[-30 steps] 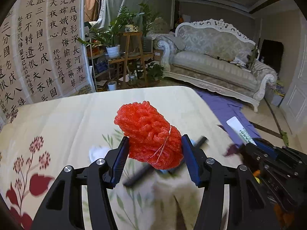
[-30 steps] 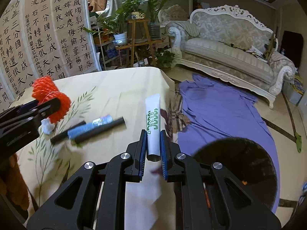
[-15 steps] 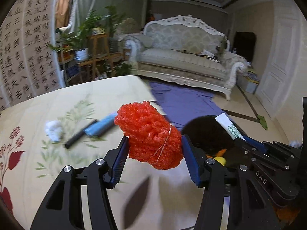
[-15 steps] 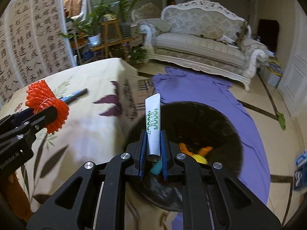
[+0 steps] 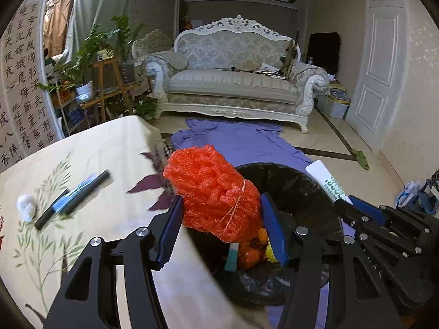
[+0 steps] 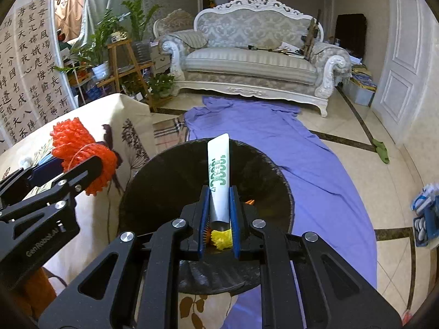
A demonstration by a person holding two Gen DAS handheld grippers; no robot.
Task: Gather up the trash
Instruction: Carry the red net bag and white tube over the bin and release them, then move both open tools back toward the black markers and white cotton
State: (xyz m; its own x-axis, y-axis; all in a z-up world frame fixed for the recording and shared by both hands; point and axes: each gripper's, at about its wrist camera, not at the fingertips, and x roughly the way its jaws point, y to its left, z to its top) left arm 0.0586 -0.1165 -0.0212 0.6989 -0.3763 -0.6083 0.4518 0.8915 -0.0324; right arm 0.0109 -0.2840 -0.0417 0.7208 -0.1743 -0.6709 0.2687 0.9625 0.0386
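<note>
Risk: your left gripper (image 5: 222, 227), clamped on the orange foam-net bundle (image 5: 214, 189), hangs at the black-bagged round bin's (image 6: 277, 181) tableside rim; released here, it may bounce out.
Right gripper (image 6: 218, 213): pinching the white green-printed tube (image 6: 218, 170) upright over the bin's mouth.
Both pitch downward, side by side.

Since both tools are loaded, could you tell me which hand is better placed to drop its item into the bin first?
Right, probably: its tool holds the white tube squarely over the black bin, while the left's orange mesh bundle sits near the rim.
</note>
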